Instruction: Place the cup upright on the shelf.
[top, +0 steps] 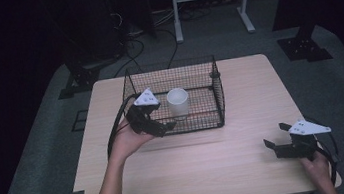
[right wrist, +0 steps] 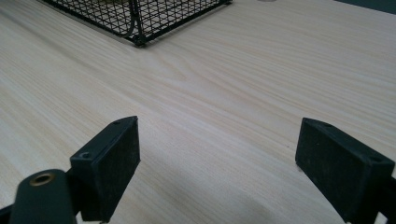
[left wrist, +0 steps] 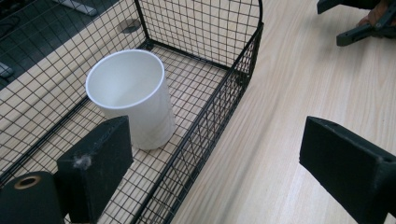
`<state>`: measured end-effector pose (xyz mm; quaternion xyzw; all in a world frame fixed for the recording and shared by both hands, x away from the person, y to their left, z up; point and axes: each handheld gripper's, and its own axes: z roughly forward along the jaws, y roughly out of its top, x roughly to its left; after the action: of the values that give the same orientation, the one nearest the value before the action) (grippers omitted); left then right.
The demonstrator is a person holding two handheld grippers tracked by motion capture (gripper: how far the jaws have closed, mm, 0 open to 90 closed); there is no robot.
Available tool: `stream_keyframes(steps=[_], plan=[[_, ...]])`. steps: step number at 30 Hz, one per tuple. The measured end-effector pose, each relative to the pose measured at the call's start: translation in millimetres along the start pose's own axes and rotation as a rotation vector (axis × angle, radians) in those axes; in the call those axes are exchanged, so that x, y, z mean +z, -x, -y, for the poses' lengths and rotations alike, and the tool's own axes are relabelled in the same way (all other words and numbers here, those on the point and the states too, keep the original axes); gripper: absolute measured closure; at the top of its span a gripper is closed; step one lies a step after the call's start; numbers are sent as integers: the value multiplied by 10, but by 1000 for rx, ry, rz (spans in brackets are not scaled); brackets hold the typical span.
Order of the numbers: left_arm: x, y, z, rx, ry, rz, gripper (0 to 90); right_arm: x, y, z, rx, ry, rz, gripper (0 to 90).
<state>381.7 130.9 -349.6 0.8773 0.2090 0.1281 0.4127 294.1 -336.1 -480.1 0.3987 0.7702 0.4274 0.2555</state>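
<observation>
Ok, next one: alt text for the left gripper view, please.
A white paper cup stands upright and empty inside a black wire basket on a light wooden table. The left gripper has its jaws open, one over the basket floor and one outside its wall. The right gripper lies at the top right corner.

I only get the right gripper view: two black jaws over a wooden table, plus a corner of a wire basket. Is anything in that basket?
Observer: Yes, a white cup stands upright inside the wire basket.
Operator: Is the other hand grabbing it?
Observer: No. The left gripper is at the basket's near wall, jaws open, apart from the cup.
Operator: And where is my gripper on the table?
Observer: The right gripper sits near the table's near right corner.
</observation>
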Motion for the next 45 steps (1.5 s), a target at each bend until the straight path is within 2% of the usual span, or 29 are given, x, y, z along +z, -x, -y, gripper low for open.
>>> stream_keyframes(steps=[14, 19, 31, 45], plan=[[-68, 146, 193, -5, 14, -3, 86, 2, -1, -1, -5, -4, 2, 131], [-81, 196, 278, -19, 28, 4, 86, 1, -3, 0, -7, -5, 2, 131], [-108, 291, 386, -5, 18, -8, 87, 2, -4, 0, -7, -3, 2, 131], [-137, 352, 509, -15, 15, -9, 87, 2, -3, 0, -7, -3, 2, 131]])
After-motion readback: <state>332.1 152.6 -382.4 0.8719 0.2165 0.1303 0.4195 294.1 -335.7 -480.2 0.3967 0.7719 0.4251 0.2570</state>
